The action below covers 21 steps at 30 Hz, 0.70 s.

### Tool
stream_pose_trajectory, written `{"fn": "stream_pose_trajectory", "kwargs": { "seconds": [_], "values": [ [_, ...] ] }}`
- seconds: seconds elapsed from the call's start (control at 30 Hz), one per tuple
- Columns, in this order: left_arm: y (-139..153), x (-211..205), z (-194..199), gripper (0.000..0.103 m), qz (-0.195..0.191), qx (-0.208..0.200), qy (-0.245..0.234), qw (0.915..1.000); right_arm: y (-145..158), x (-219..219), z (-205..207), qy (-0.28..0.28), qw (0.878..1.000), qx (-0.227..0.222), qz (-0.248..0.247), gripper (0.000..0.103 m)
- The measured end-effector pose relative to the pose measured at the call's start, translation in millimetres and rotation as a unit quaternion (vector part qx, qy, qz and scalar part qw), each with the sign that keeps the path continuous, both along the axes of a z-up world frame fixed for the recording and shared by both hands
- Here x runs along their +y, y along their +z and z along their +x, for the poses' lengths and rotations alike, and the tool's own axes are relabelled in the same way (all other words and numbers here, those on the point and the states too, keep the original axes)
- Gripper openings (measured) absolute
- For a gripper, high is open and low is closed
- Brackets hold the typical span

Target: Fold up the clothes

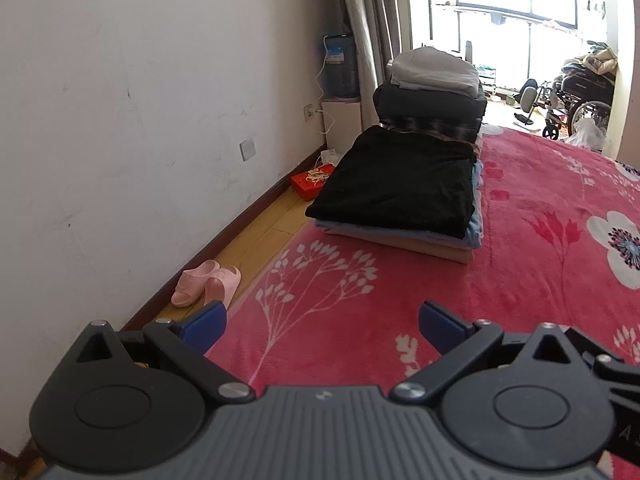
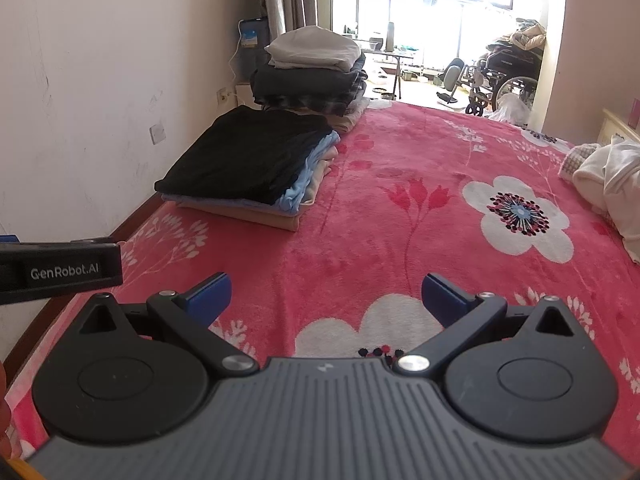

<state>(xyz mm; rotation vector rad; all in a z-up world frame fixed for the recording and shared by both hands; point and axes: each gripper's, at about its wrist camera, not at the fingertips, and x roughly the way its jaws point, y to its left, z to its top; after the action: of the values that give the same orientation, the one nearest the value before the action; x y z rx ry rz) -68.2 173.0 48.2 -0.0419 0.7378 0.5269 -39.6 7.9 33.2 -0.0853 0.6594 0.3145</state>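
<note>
Your left gripper [image 1: 322,320] and right gripper [image 2: 326,294] both hover with fingers apart above the red bed [image 2: 360,216], holding nothing; 2 folded stacks [image 2: 256,160] sit ahead.

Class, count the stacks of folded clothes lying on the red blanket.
2. The near stack, black on top, lies at the blanket's left edge; the taller far stack, white on top, sits right behind it. More may be hidden out of view.

A fuzzy, plush red blanket [image 2: 360,208] is covering the bed. Matt black cloth [image 2: 248,156] is topping the near stack. Smooth, glossy pink slippers [image 1: 206,282] are sitting on varnished wood floor [image 1: 256,232].
</note>
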Motion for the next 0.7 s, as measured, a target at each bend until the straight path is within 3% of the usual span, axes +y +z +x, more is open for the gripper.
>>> {"fn": "stream_pose_trajectory", "kwargs": {
  "seconds": [0.7],
  "values": [
    [3.0, 2.2, 1.2, 0.103, -0.014, -0.015, -0.013, 0.9997, -2.3, 2.1, 2.7, -0.002, 1.0, 0.011, 0.0, 0.102]
  ]
}}
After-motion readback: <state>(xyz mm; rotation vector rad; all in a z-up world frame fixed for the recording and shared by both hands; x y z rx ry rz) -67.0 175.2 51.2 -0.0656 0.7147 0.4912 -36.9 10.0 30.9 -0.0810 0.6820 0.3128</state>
